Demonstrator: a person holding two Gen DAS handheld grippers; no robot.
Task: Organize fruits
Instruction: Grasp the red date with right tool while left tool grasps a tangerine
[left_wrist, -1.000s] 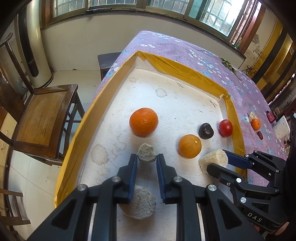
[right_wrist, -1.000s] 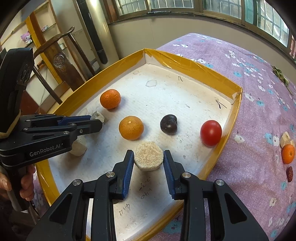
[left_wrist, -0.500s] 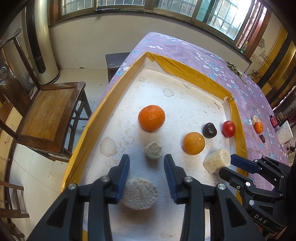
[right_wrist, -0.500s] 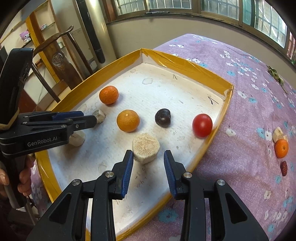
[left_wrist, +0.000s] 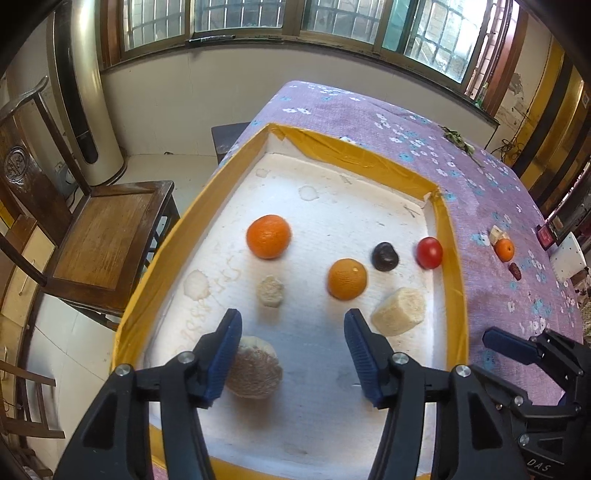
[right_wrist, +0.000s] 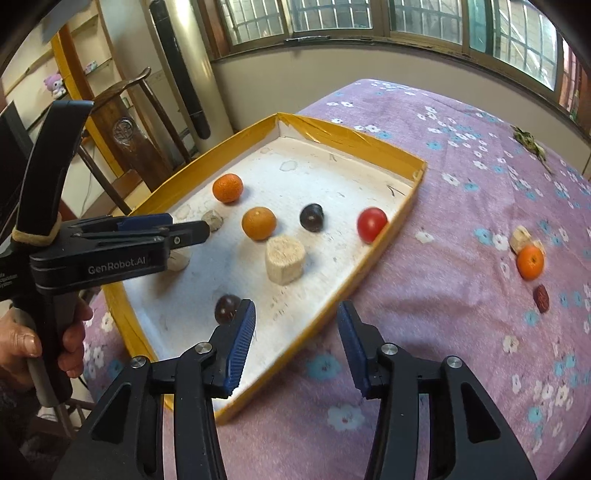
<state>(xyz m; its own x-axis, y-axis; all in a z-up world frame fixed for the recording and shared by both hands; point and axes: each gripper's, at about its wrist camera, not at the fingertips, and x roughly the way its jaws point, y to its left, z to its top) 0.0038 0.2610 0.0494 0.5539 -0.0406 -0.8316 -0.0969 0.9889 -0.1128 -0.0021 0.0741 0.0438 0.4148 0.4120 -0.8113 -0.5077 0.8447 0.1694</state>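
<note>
A yellow-rimmed white tray (left_wrist: 448, 258) (right_wrist: 391, 229) holds two oranges (left_wrist: 269, 236) (left_wrist: 347, 278), a dark plum (left_wrist: 385, 256), a red tomato (left_wrist: 429, 252), and three beige pieces: a small one (left_wrist: 270, 291), a large one (left_wrist: 255, 367) and a thick slice (left_wrist: 398, 311) (right_wrist: 285, 259). A second dark fruit (right_wrist: 226, 308) lies near the tray's front. My left gripper (left_wrist: 291, 339) is open and empty above the tray. My right gripper (right_wrist: 295, 332) is open and empty over the tray's edge.
On the purple floral tablecloth (right_wrist: 461, 177) outside the tray lie a small orange (right_wrist: 530, 262), a beige piece (right_wrist: 520, 238) and a red date (right_wrist: 541, 298). A wooden chair (left_wrist: 103, 236) stands left of the table. Green scraps (right_wrist: 528, 142) lie far back.
Both grippers opened, let go of their beige pieces in the tray and pulled back. The right gripper also moved right, to the tray's edge.
</note>
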